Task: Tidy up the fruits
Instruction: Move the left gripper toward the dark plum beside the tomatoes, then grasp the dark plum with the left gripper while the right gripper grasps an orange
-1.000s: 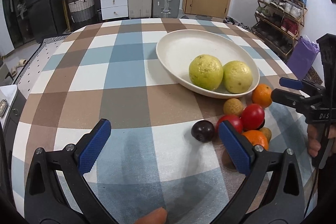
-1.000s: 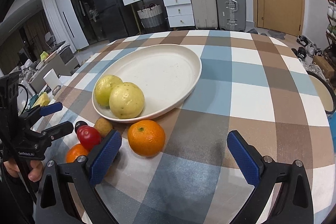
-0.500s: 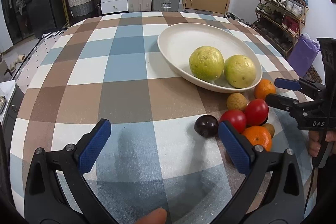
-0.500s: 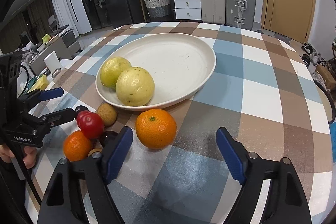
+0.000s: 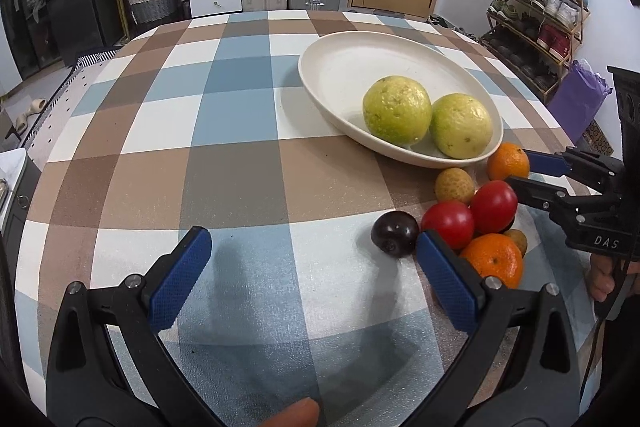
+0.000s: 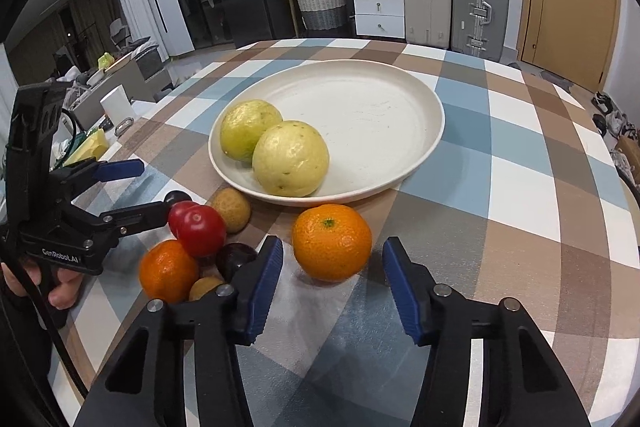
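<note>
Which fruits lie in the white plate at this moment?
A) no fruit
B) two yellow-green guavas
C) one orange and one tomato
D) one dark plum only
B: two yellow-green guavas sit side by side in the white plate, while the oranges, tomatoes and dark plum are on the tablecloth outside its rim.

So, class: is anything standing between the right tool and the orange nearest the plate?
Nothing visible. The right tool is open, the orange sits just ahead of its fingertips, and only bare tablecloth lies between them.

Black frames, blue ribbed fingers [image 6: 262, 285].
</note>
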Tool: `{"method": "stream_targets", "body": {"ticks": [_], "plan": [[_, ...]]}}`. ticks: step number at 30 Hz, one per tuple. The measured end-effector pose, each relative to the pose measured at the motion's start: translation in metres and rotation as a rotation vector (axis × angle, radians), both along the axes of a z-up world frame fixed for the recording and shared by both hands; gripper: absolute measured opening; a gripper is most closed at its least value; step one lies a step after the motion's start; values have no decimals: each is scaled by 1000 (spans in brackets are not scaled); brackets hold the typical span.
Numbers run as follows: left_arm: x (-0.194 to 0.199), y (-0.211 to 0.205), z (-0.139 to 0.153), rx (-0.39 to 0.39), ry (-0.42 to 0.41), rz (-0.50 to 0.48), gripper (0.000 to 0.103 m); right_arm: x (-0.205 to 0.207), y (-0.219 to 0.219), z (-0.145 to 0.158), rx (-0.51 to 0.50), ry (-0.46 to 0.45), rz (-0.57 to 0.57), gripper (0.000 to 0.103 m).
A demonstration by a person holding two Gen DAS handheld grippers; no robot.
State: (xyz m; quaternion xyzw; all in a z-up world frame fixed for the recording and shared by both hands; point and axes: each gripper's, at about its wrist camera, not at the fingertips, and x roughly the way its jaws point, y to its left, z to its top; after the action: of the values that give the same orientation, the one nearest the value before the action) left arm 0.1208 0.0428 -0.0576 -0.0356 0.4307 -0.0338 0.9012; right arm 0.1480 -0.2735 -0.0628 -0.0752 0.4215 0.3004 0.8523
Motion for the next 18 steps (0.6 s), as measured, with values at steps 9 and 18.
{"method": "stream_targets", "body": {"ticks": [9,18], "plan": [[5,-3,-5,9,23,-27,101,3,1,-3,-2,22,1,53],[6,-3,-3,-58,9,-75,78,4,-1,-3,6,29,-3,48]]}}
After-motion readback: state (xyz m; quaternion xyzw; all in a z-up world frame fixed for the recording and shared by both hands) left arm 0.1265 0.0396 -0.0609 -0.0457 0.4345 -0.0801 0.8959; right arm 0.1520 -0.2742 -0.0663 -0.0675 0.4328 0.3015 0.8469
